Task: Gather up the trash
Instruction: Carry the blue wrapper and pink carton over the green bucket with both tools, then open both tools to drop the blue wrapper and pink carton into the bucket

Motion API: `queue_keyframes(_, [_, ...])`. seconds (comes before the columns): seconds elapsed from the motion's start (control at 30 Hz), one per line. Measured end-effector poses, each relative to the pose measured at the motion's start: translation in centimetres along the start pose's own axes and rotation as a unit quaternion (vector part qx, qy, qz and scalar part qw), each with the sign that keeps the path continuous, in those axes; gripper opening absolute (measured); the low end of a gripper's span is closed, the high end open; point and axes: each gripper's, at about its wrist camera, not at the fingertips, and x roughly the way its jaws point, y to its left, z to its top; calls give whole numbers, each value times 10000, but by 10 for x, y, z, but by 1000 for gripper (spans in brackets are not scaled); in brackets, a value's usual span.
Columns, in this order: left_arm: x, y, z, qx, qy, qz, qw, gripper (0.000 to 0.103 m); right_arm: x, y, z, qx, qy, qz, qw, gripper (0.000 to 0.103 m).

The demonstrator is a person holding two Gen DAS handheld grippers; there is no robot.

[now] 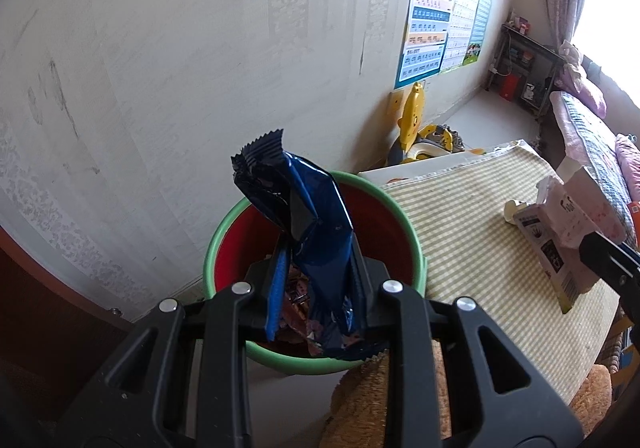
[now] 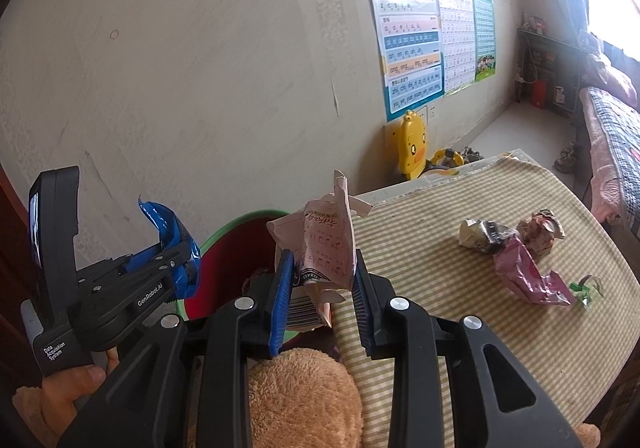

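My left gripper (image 1: 316,280) is shut on a dark blue snack wrapper (image 1: 308,215) and holds it over the red bin with a green rim (image 1: 224,232), which has trash inside. In the right wrist view the left gripper (image 2: 180,260) and its blue wrapper (image 2: 172,228) show at the left, beside the bin (image 2: 236,244). My right gripper (image 2: 320,280) is shut on a pink paper carton (image 2: 328,244), at the bin's right edge. The carton also shows in the left wrist view (image 1: 576,215).
The table (image 2: 440,268) has a striped yellow cloth. On it lie a crumpled silver wrapper (image 2: 484,236), a pink wrapper (image 2: 528,280), a brown crumpled wrapper (image 2: 540,228) and a small green scrap (image 2: 586,290). A plush toy (image 2: 304,400) lies below the grippers. A yellow duck toy (image 2: 412,147) stands by the wall.
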Motion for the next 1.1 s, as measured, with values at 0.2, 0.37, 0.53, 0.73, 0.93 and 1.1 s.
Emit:
queue_keyframes(0.2, [7,8,-3,-69,85,30,9999,26,12,6,0,-93,157,65,9998,28])
queue_keyframes(0.37, [16,14,-4,-151,187,67,9997,26,26,14,2,-188,295,159,9993,28])
queue_keyframes(0.53, [26,23,-8,-236,311,95,9992,26,40,22,4,-194,474,311,9982,28])
queue_keyframes(0.73, [44,32,-11,-346,566,82,9978,26,58,28,8,-253,587,390,9972,28])
queue_keyframes(0.93, [62,42,-15,-461,777,128,9958,26,81,30,10,-294,722,379,9962,28])
queue_keyframes(1.1, [78,49,-19,-542,1002,142,9934,27,100,36,10,-380,822,418,9950,32])
